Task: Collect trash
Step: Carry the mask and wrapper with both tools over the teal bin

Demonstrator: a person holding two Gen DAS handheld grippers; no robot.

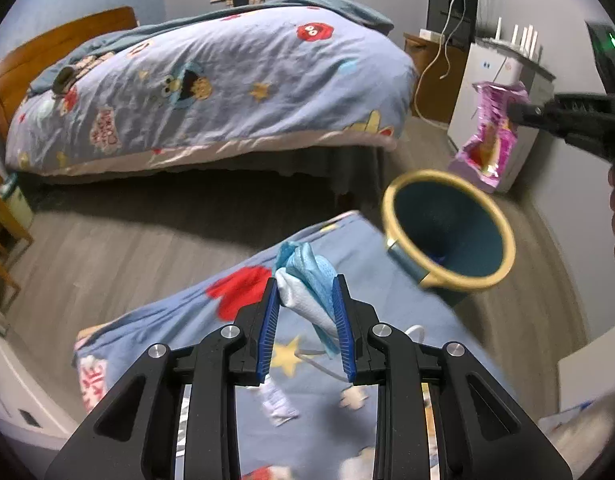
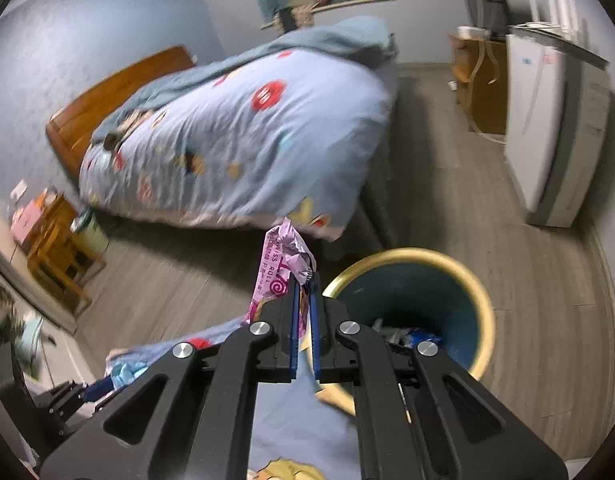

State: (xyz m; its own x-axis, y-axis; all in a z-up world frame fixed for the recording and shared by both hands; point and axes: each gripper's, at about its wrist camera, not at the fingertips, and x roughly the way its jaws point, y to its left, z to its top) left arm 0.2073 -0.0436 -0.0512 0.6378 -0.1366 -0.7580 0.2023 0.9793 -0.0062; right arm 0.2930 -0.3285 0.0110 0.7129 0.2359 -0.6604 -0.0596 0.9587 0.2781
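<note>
Left wrist view: my left hand-held gripper [image 1: 307, 312] pinches a crumpled blue-and-white tissue [image 1: 307, 288] between its blue pads, held above the patterned bedding [image 1: 243, 320] in the foreground; the gold-rimmed bin [image 1: 447, 232] sits on the floor just right of it; my right hand-held gripper [image 1: 515, 111] comes in from the right edge carrying a pink wrapper [image 1: 493, 132], high above the bin; I'd say both are mid-carry to the bin. Right wrist view: right jaws pressed almost together on that pink wrapper [image 2: 281, 276]; the bin [image 2: 483, 300] lies just ahead and right, trash already at its bottom; next I judge each piece needs centring over the opening, then jaws spread to drop; wrapper looks closer.
</note>
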